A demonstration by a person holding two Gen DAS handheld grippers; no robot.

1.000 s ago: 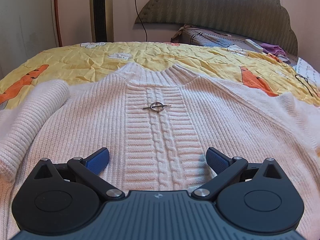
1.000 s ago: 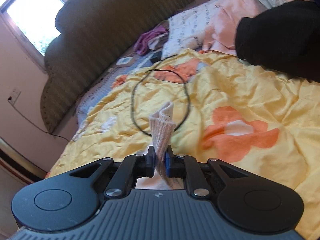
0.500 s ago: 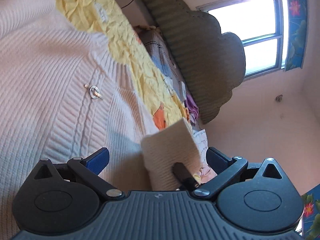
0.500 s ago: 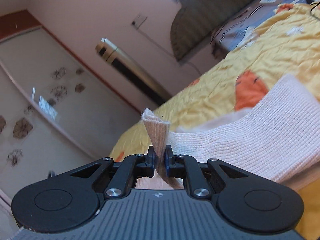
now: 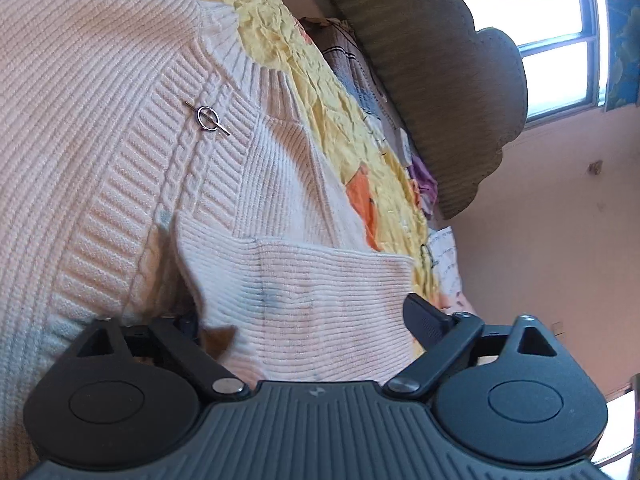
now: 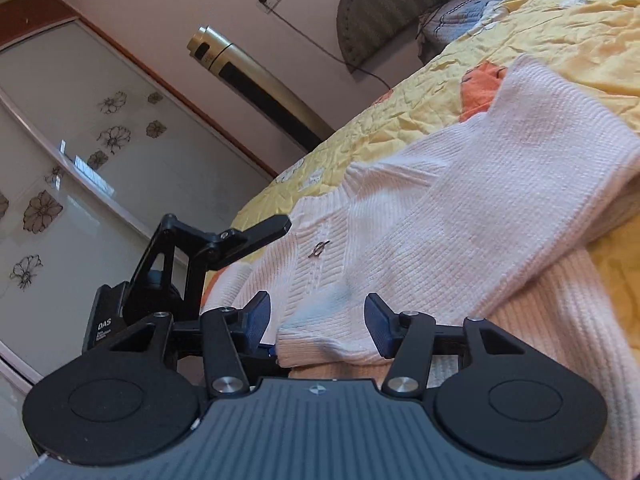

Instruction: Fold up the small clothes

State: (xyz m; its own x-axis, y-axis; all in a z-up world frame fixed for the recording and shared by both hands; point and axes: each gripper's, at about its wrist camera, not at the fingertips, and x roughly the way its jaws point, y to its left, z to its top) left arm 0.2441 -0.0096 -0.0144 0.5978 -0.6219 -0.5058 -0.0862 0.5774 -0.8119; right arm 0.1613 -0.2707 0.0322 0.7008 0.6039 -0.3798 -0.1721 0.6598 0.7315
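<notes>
The cream sweater (image 5: 100,128) lay face up on the bed, spread over the yellow quilt (image 6: 552,28), its little metal pin (image 5: 207,118) sitting on the cable panel below the neck. One sleeve (image 6: 500,208) had been carried across the chest, and its ribbed cuff (image 6: 332,340) sat right between the jaws of the right gripper (image 6: 318,326). Those jaws had just been opening; the blue pads stood clear of the knit on both sides, so the cuff looked released and resting on the body of the sweater.

Over on the other side, the left gripper (image 5: 304,320) was tilted hard against the scene, and its jaws had just been closing in from their widest. The cuff end (image 5: 320,300) of that sleeve lay between them, yet the one finger (image 5: 424,320) in plain sight stood off the cloth's edge, and the other was tucked behind the fold, so no firm grip showed. In the right wrist view the left gripper (image 6: 256,236) hovered just beside the sweater's far edge, jaws parted.

By my read, the fold was early: one sleeve was in across the front. The other sleeve, only partly in view at the sweater's far edge, seemed yet to be squared, and the body had not been folded up at all.
</notes>
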